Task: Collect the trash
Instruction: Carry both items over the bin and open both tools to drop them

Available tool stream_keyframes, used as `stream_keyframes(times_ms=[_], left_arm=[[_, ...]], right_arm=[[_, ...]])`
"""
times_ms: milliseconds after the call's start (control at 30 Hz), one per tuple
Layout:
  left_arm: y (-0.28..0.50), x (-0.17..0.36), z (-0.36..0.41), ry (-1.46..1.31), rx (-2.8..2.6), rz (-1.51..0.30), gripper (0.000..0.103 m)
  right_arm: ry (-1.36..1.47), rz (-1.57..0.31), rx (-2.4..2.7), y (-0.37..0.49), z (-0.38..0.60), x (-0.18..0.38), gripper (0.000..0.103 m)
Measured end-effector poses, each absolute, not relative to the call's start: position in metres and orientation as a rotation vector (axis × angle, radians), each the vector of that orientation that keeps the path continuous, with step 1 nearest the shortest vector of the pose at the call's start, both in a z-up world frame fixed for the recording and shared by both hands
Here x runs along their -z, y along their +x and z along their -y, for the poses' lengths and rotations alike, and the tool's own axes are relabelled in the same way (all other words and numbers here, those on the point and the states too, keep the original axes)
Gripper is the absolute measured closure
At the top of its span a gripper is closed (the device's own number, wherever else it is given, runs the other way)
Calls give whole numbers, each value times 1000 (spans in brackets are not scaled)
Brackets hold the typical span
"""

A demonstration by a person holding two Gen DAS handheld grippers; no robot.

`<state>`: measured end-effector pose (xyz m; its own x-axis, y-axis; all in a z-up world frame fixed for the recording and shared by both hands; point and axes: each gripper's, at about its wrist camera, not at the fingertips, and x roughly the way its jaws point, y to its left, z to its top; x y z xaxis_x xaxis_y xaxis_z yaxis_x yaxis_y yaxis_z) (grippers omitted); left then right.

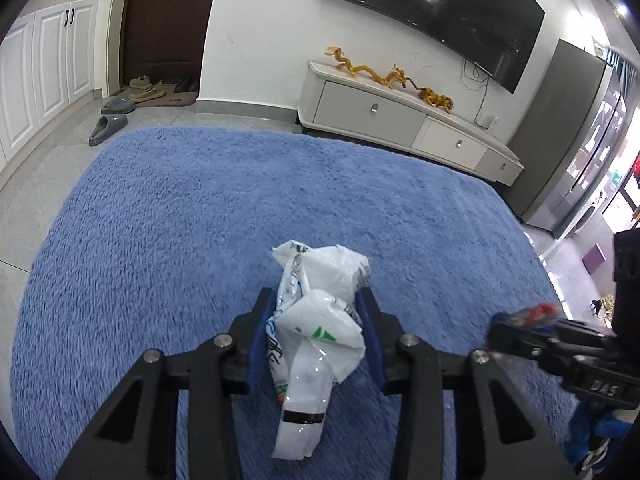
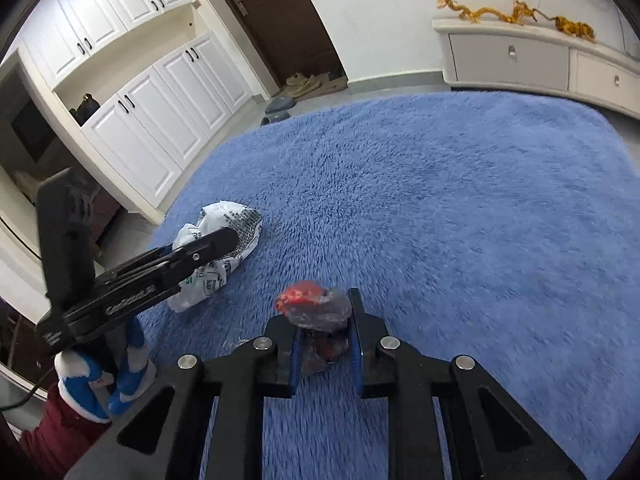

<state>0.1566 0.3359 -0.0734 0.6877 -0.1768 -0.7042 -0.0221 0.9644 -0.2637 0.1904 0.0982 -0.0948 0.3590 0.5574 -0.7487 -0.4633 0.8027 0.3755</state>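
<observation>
i have a piece of trash in each claw, both down on the blue rug (image 1: 200, 208). my left claw (image 1: 316, 308) is closed partway around the crumpled white plastic bag (image 1: 320, 312), its blue pads against the bag's sides, with the loose tail hanging toward me over the pile. my right claw (image 2: 324, 332) is pinched tight on the small red and grey wrapper (image 2: 316, 308), which bulges above the pads.

to do this step well, i judge i should lift both straight up off the rug before carrying them anywhere, so the shaggy pile does not drag the thin plastic out of my grip. the bag is springy and only lightly squeezed, so i would tighten a little more and watch that the hanging tail does not snag. the wrapper is small and could slip out the top, so i keep it level.

the left view shows the television (image 1: 432, 12), the low white cabinet (image 1: 400, 120) with gold dragon figures and slippers (image 1: 108, 124) by the door, and my right claw only edge-on. the right view shows the printed side of the bag, the white cupboards (image 2: 152, 120), and my gloved left hand (image 2: 100, 384) on its handle.
</observation>
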Motion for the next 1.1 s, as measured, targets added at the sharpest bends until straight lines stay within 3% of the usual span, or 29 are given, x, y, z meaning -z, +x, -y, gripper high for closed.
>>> stream_keyframes(times_ms=[700,1100], left_arm=[[77,15,-157,-58,342,-734,65],[40,-2,-7,115,551,-704,65]], right_arm=[[149,-799,-290,18,121,0,85],[280,-706,-9,-57,251,-8,85]])
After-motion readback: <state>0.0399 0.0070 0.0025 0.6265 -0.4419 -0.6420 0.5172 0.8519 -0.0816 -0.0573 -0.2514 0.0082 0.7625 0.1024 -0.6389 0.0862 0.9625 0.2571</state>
